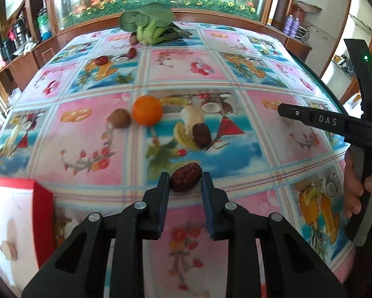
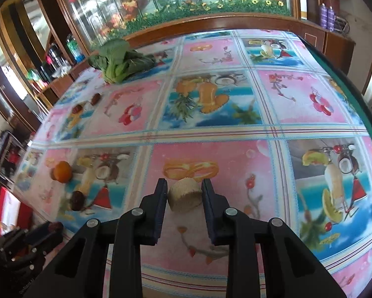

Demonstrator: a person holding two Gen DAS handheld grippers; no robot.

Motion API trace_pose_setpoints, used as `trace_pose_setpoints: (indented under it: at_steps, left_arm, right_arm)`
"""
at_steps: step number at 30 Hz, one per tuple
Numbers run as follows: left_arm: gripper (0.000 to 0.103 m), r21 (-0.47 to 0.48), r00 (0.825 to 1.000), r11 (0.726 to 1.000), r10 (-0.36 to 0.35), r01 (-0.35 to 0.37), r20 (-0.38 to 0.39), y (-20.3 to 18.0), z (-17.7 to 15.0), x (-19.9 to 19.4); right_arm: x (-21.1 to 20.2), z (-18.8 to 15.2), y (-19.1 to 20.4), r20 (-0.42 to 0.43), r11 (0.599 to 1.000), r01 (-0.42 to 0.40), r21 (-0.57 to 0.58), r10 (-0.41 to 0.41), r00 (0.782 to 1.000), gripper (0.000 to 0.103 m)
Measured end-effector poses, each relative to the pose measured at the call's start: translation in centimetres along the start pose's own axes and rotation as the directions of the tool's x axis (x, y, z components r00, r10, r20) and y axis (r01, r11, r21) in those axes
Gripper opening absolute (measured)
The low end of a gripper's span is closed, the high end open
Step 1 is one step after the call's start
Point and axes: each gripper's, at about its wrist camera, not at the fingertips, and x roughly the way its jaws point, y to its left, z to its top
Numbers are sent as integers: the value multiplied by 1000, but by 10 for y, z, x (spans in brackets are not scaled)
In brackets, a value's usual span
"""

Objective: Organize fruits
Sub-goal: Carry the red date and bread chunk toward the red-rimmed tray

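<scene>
Both wrist views look steeply down, close over the tablecloth (image 1: 186,74), sharing the orange (image 1: 147,110).

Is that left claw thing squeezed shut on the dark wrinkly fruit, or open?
Shut on it: the left gripper has both pads against the dried date.

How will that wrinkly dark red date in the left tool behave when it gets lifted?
The date looks dried and wrinkled, so it is probably light and grippy rather than slippery. The left tool pinches its ends, so it may pivot. Its oval shape could roll if dropped on the tablecloth.
</scene>
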Motion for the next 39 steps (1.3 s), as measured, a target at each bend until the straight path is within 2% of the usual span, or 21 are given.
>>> trace_pose_setpoints:
  at_steps: [6, 11, 16, 25, 34, 37, 39]
  left_arm:
    - [28, -51, 1000, 999, -8, 9, 23, 13, -10, -25]
    - [28, -64, 996, 998, -7, 12, 85, 20, -14, -58]
    - [28, -88, 991, 996, 4, 8, 132, 32, -23, -86]
    - [28, -175, 983, 984, 75, -44, 170, 76, -54, -130]
    - [28, -267, 958, 954, 198, -139, 207, 127, -94, -175]
    - [28, -285, 958, 948, 205, -142, 203, 134, -100, -177]
    - [28, -257, 961, 958, 182, -126, 208, 126, -98, -176]
  right_arm:
    - [-14, 1, 3, 94, 999, -51, 13, 50, 994, 27]
    - [-24, 1, 3, 174, 999, -44, 27, 39, 984, 27]
    - [-28, 0, 4, 218, 1000, -10, 19, 6, 976, 27]
    - [-23, -3, -2, 230, 999, 19, 44, -28, 973, 27]
    - [-21, -11, -8, 220, 993, 34, 116, -59, 974, 27]
    - [-24, -15, 2, 227, 994, 18, 109, -42, 973, 27]
    - [-24, -16, 9, 231, 996, 12, 87, -32, 972, 27]
